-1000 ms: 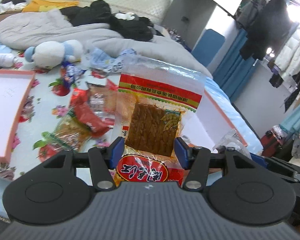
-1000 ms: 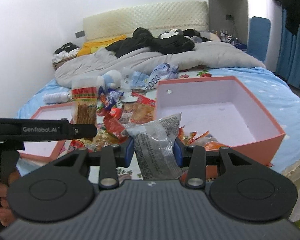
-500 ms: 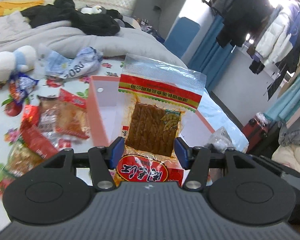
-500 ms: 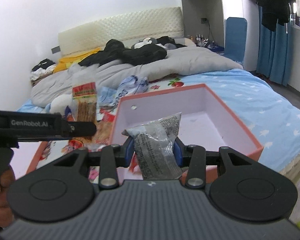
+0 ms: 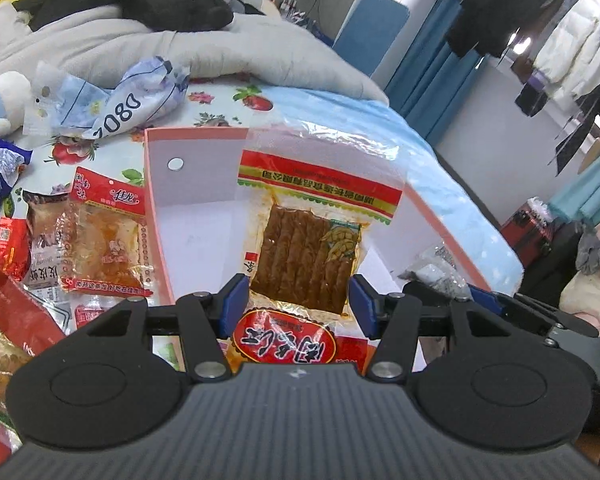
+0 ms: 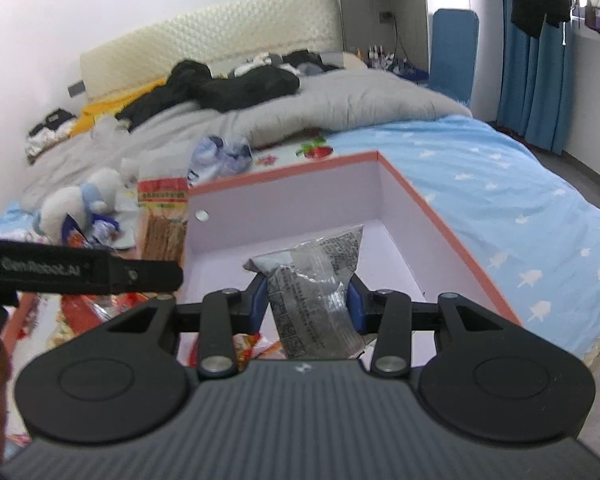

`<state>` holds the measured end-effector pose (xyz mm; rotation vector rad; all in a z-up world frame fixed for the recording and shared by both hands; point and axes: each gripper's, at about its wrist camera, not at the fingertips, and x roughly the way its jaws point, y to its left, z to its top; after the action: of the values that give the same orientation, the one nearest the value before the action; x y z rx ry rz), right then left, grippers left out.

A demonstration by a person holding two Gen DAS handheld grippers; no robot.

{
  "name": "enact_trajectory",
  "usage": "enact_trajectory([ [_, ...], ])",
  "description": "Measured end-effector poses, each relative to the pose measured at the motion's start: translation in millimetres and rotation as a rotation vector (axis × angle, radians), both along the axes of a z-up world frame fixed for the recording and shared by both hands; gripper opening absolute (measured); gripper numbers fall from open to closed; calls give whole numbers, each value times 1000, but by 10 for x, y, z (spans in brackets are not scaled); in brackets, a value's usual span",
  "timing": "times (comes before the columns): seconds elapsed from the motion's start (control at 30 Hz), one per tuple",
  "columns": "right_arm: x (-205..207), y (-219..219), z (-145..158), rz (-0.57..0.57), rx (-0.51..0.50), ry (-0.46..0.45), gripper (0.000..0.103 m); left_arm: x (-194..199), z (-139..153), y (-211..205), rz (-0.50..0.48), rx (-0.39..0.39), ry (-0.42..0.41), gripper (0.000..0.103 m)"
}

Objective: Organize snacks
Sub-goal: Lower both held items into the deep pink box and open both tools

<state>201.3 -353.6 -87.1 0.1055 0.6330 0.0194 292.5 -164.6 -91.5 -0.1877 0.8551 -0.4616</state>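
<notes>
While the left gripper pinches the red-banded snack packet between its blue pads, the packet stands upright ahead of the fingers, in front of the pink box, and its lower end is lost behind the gripper body. Over on the right, the right gripper is clamped on a grey crinkled packet, held up over the box's pale floor; the packet's bottom edge is cut off by the gripper too. Print on both wrappers is too small to read. Left of the left gripper, loose snack packs lie scattered on the floral sheet, several cropped by the frame edge. Beyond them, a plush toy is half out of view. From the right wrist camera the left gripper's arm crosses the left side, its label blurred, hiding the packs behind it
</notes>
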Motion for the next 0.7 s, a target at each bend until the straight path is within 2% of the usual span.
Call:
enact_trajectory([
  [0.2, 91, -64, -92, -11, 19, 34, 45, 81, -54, 15, 0, -5, 16, 61],
  [0.23, 84, -67, -89, -9, 22, 34, 45, 82, -51, 30, 4, -12, 21, 62],
  [0.3, 68, -80, -78, -16, 37, 39, 48, 67, -33, 59, 19, -7, 26, 72],
  [0.33, 44, -82, -64, -22, 41, 38, 55, 30, -9, 82, 25, -8, 16, 74],
  [0.37, 37, -87, -48, -22, 42, 29, 59, -4, 20, 96, 24, -11, 10, 74],
  [0.7, -334, 67, 271, 2, 68, -56, 59, -487, 387, 295, 33, -6, -52, 74],
])
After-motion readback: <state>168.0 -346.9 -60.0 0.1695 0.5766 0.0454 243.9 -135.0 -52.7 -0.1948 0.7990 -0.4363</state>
